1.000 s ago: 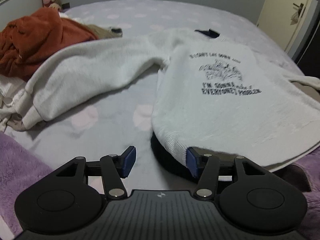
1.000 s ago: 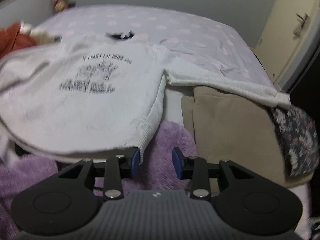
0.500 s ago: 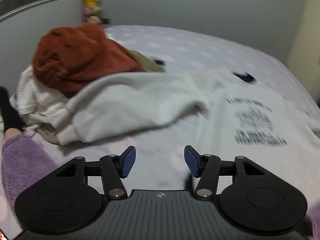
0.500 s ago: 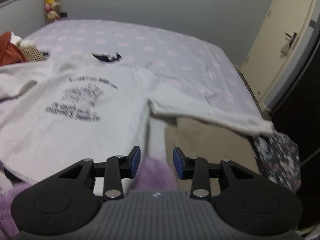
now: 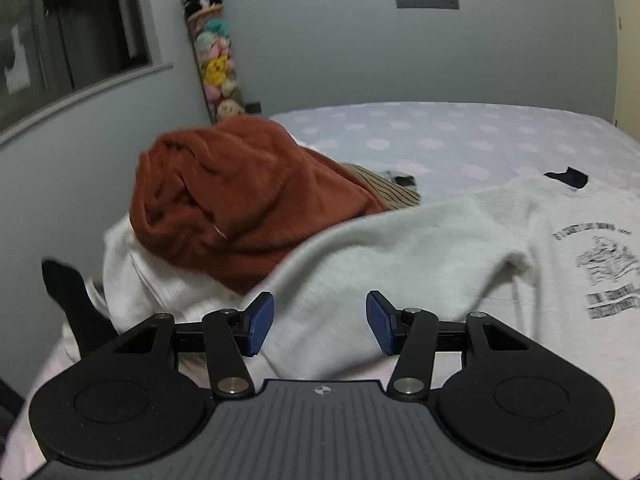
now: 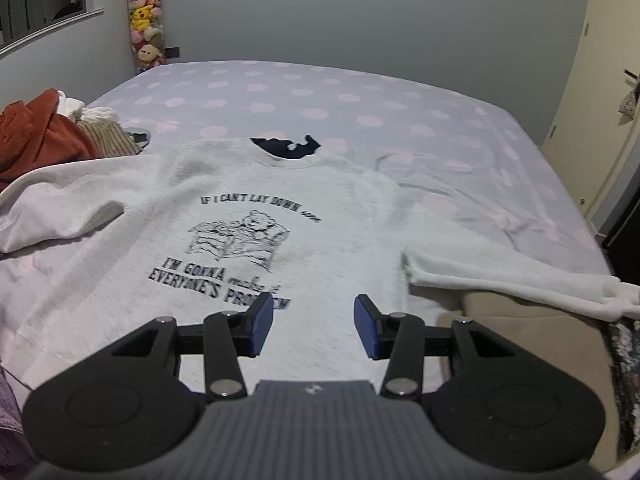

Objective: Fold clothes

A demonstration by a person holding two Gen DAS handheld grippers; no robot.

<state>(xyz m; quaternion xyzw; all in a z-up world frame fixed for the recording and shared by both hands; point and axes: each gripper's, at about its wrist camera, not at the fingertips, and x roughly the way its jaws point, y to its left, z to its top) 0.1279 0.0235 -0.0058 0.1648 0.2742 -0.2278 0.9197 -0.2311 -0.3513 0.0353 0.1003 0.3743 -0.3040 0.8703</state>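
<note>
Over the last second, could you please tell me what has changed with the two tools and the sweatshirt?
Both tools left the sweatshirt's hem. The left tool swung toward the left sleeve by the rust garment. The right tool now hangs over the chest print, its jaws having just been opening with nothing between them. The sweatshirt stayed spread flat on the bed.

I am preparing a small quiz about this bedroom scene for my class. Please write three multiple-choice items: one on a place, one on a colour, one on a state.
1. Where does the pile of unfolded clothes lie, seen from the right wrist camera?
A. left of the sweatshirt
B. right of the sweatshirt
C. on the floor

2. What colour is the top garment of that pile?
A. green
B. rust orange
C. yellow

3. How does the white sweatshirt lie on the bed?
A. folded in a square
B. rolled up
C. spread flat, print up

Answers: 1 A, the pile sits at the picture's left edge. 2 B, it is plainly rust orange. 3 C, print and both sleeves show.
</note>
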